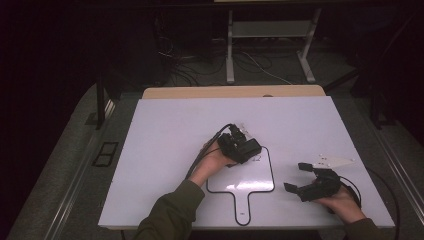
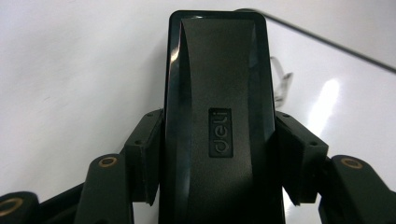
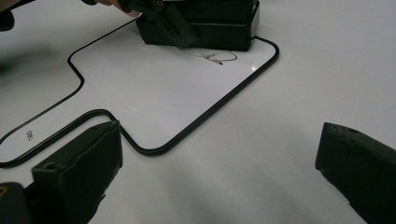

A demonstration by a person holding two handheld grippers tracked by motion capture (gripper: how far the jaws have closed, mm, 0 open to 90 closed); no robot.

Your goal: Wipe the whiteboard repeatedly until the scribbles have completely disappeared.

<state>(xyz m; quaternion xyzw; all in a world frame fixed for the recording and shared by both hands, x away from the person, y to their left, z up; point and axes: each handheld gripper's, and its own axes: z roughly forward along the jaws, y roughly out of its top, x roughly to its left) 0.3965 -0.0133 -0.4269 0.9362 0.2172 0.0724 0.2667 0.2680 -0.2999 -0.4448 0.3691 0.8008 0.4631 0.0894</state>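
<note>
A black oblong device with a "deli" logo (image 2: 217,70) sits between the jaws of my left gripper (image 2: 217,154), whose pads press on its two sides. From above, that gripper (image 1: 247,147) holds the device (image 1: 251,146) low over the white board, at the top left corner of a black paddle-shaped outline (image 1: 272,175). My right gripper (image 1: 296,176) rests to the right of the outline near the front edge, jaws wide apart with nothing between them. In the right gripper view its jaws (image 3: 219,177) frame bare board, and the device (image 3: 219,28) is seen farther off.
A small bent wire clip (image 3: 219,57) lies on the board just in front of the device. The white board (image 1: 165,130) covers the table; a wooden edge (image 1: 200,92) shows behind it. Cables and desk legs (image 1: 230,55) are on the floor beyond.
</note>
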